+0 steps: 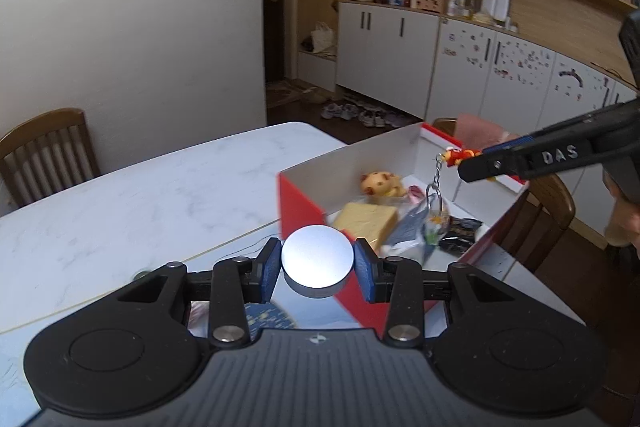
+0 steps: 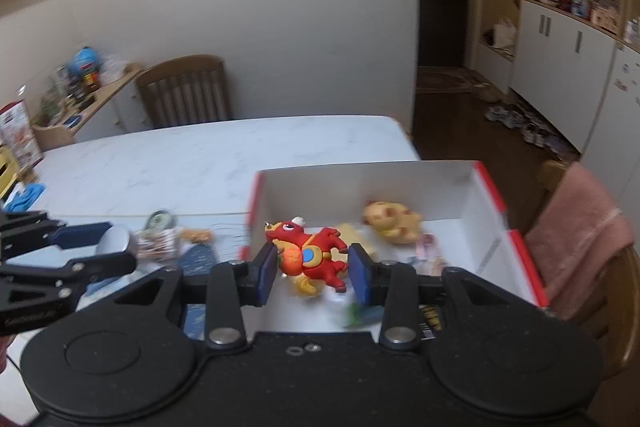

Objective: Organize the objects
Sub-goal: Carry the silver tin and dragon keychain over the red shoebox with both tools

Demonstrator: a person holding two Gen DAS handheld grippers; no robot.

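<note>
Gripping silver disc [image 1: 318, 255], left gripper [image 1: 318, 269] beside red box [image 1: 300, 203]; right gripper [image 2: 312, 269] clamps dragon keychain [image 2: 310, 255] over box.

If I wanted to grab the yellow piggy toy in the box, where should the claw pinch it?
Pinch the yellow piggy toy across its round middle, coming straight down from above. It lies on the floor of the red box, whose tall walls probably block a sideways reach, and its body looks plump enough for the pads to squeeze.

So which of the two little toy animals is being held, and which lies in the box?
The red dragon is held in the right gripper, above the box. The yellow animal lies on the box floor, untouched.
</note>
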